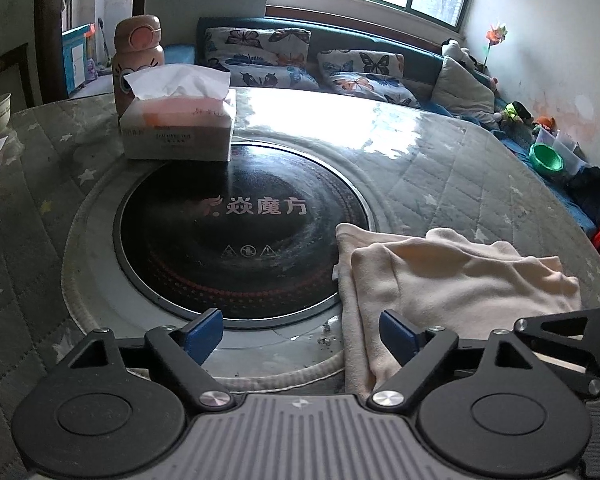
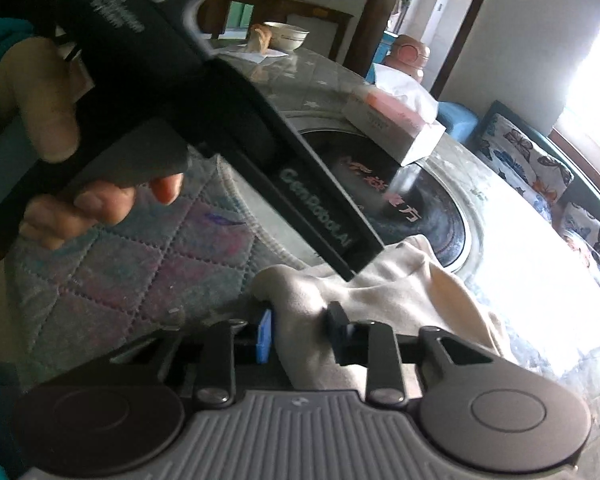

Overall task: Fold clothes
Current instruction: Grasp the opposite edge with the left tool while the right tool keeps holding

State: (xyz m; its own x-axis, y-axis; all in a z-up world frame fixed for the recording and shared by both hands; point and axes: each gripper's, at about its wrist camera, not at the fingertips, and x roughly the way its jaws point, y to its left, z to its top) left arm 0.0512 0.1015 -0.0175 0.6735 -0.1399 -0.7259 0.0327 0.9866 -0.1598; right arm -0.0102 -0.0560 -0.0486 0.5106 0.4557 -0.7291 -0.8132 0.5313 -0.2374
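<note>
Reading the labels first: the black round heater plate point(image 1: 240, 236) set in the counter point(image 1: 420, 148) carries white Chinese characters "焱魔方" with three small warning signs under them. In the right wrist view the body of the left hand-held gripper point(image 1: 302, 336) shows "GenRobot.AI" and "DAS", and a hand point(image 2: 56, 128) holds it. The print on the tissue box point(image 1: 178, 128) is too small to read.

The left hand-held gripper is wide open and holds nothing; its right blue finger is just above the cloth edge. The right hand-held gripper point(image 2: 300, 334) is narrower, with the cream cloth point(image 1: 452, 276) between its fingers, probably pinched.

The cloth lies folded in layers, a little wrinkled, on the near right part of the counter, overlapping the plate rim.
</note>
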